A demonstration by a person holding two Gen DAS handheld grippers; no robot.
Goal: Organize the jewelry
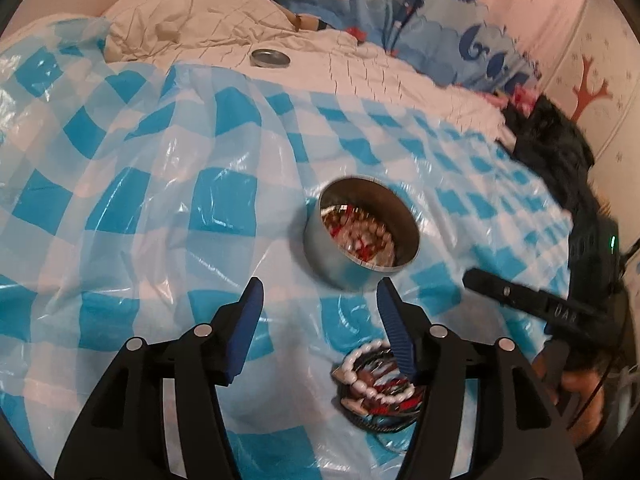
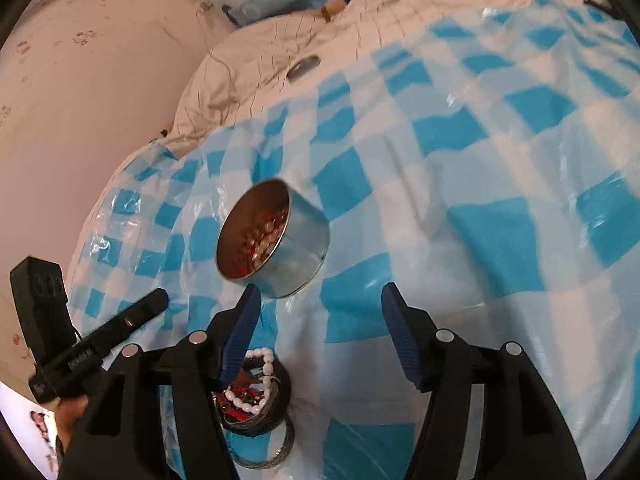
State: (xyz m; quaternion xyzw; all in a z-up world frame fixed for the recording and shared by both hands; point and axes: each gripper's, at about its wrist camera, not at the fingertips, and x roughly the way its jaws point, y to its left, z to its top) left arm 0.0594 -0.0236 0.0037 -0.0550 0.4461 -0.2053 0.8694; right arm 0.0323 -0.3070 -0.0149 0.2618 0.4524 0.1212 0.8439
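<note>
Bed w/ cream quilted cover (image 1: 192,20), crumpled at far end. Blue-white checked plastic sheet (image 1: 160,200) spread over most of it. On sheet: open round metal tin (image 1: 362,236) w/ beads inside, mid-bed; pile of bead jewelry (image 1: 376,384) near edge, close to tin, not touching. Tin lid (image 1: 270,57) on bare quilt just past sheet's far edge. Dark furry item (image 1: 556,148) at side

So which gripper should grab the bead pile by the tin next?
Probably the left. The left gripper is open, and its right finger already sits over the bead pile. The right gripper is also open, but the pile lies outside its left finger.
</note>
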